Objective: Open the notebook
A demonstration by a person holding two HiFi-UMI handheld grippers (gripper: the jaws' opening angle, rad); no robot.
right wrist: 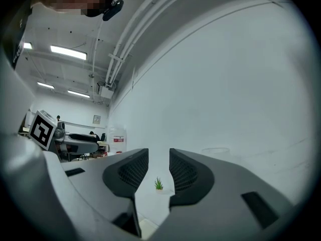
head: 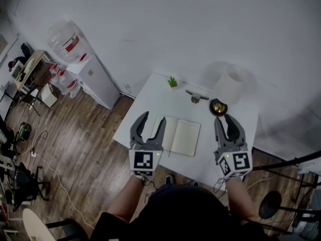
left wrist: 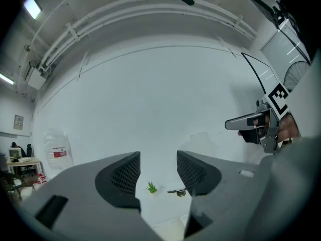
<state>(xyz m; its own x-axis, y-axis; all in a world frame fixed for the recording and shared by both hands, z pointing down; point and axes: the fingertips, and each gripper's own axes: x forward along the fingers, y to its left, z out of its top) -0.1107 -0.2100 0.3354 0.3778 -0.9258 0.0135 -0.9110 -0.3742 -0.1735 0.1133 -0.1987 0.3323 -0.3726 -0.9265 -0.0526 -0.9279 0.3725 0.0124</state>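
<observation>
In the head view the notebook [head: 178, 135] lies open on the white table [head: 150, 97], with two blank pale pages showing. My left gripper [head: 154, 117] hovers over the notebook's left page, its jaws wide apart and empty. My right gripper [head: 224, 118] is held to the right of the notebook with a narrower gap, also empty. In the left gripper view, the left gripper [left wrist: 158, 172] points level at the white wall with nothing between its pads. The right gripper [right wrist: 159, 167] in its own view is likewise empty. Neither touches the notebook.
A small green plant [head: 172, 81] stands at the table's far edge, also seen as the plant [left wrist: 151, 187] and the plant [right wrist: 158, 184]. A white lamp shade [head: 231, 84], a dark round object [head: 217, 107] and a small metal piece [head: 196, 97] sit at the back right. A water dispenser [head: 75, 49] stands to the left.
</observation>
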